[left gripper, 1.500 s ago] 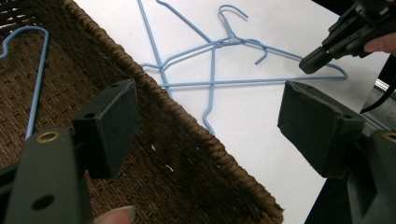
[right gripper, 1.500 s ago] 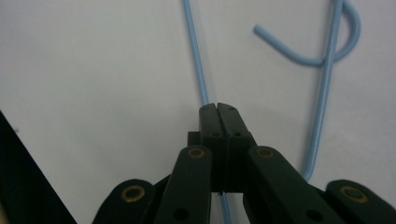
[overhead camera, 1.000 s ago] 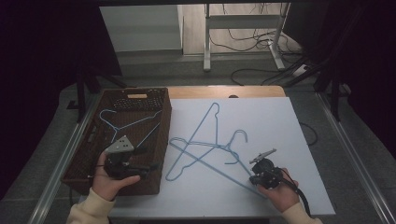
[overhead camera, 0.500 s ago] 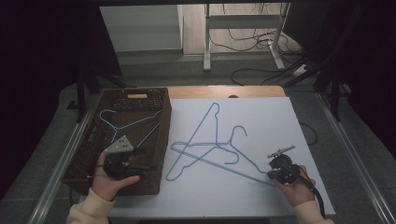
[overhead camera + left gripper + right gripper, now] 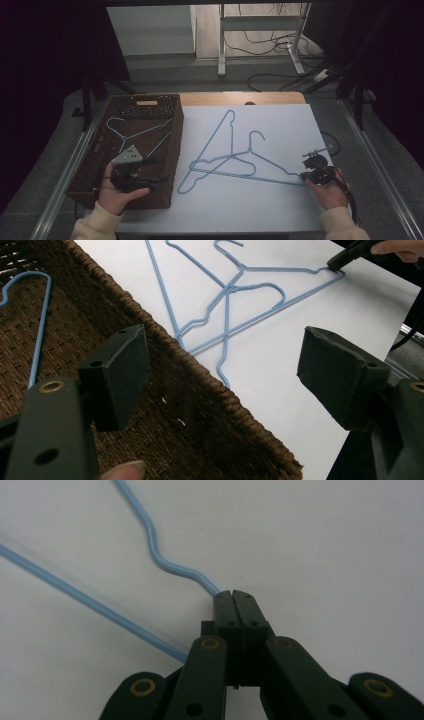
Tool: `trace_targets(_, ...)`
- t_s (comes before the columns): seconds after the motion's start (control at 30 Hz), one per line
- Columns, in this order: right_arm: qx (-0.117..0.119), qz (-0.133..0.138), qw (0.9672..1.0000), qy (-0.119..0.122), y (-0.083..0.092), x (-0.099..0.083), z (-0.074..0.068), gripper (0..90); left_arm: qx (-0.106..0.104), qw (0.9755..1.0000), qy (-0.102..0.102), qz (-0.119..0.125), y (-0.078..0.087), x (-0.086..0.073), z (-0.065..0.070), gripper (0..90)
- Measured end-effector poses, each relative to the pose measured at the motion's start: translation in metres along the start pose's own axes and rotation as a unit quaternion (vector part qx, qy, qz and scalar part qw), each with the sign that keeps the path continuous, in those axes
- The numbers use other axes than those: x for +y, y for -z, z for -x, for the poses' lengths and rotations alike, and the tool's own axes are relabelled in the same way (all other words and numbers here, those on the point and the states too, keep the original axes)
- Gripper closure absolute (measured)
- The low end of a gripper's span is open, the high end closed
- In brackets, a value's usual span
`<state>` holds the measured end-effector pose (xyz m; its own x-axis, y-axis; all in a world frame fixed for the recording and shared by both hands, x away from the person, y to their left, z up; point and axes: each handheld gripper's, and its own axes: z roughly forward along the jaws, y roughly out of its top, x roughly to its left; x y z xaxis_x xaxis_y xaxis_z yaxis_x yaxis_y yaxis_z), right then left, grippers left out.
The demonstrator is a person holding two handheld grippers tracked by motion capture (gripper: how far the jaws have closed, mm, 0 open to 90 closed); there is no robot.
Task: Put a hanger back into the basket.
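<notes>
— White sheet covers most of the table, with a dark wicker basket along its left edge; what are the claws doing?

— Right claw has its jaws pressed together on the corner of a blue hanger; two wires of that hanger run away from the tips, one bent, one straight; in the high view the same claw sits at the hanger's right end, low on the sheet.

— And the other one?

— Left claw has its jaws wide apart, gripping nothing; below it is the basket's rim; just beyond its tips, on the sheet, two hangers lie crossed, the second hanger over the first; the right claw shows far ahead.

— Anything in the basket?

— A third hanger lies inside, ahead of the left claw, apart from it.
</notes>
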<state>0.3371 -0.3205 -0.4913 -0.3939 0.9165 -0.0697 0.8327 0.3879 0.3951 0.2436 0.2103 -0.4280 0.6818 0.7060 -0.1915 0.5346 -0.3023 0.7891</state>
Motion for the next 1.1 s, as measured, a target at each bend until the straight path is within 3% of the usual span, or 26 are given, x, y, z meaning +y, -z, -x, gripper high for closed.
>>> trace_targets(0.13, 0.004, 0.008, 1.0000, -0.002, 0.001, 0.002, 0.000, 89.7, 0.000, 1.0000, -0.001, 0.000, 0.000, 0.000, 0.000, 21.2)
trace_targets(0.2, 0.026, 0.024, 0.9994, 0.005, 0.005, 0.004, -0.007, 89.7, 0.000, 1.0000, 0.000, 0.001, 0.000, 0.000, 0.000, 21.3)
trace_targets(0.27, 0.055, 0.041, 0.9973, 0.027, 0.010, 0.009, -0.021, 89.7, 0.000, 1.0000, 0.000, 0.000, 0.000, 0.000, 0.000, 21.3)
trace_targets(0.33, 0.083, 0.050, 0.9940, 0.051, 0.013, 0.016, -0.040, 89.7, 0.000, 1.0000, 0.000, 0.000, -0.001, 0.000, 0.000, 21.3)
trace_targets(0.4, 0.112, 0.056, 0.9885, 0.084, 0.011, 0.025, -0.062, 89.7, 0.000, 1.0000, -0.001, 0.000, -0.001, 0.000, 0.001, 21.4)
trace_targets(0.5, 0.133, 0.056, 0.9812, 0.127, 0.005, 0.040, -0.096, 89.7, 0.000, 1.0000, -0.001, 0.000, 0.000, 0.000, 0.001, 21.4)
trace_targets(0.63, 0.158, 0.060, 0.9735, 0.154, -0.008, 0.064, -0.130, 89.7, 0.000, 1.0000, 0.000, 0.001, 0.001, 0.000, 0.000, 21.4)
trace_targets(0.7, 0.159, 0.058, 0.9719, 0.164, -0.016, 0.074, -0.143, 89.6, 0.001, 1.0000, 0.000, 0.002, 0.001, 0.000, -0.001, 21.4)
trace_targets(0.93, 0.175, 0.036, 0.9690, 0.170, -0.039, 0.091, -0.165, 89.7, 0.001, 1.0000, 0.001, 0.003, 0.002, -0.001, -0.001, 21.4)
trace_targets(1.1, 0.198, 0.015, 0.9635, 0.179, -0.035, 0.083, -0.169, 89.6, 0.001, 1.0000, 0.002, 0.004, 0.002, 0.000, -0.001, 21.4)
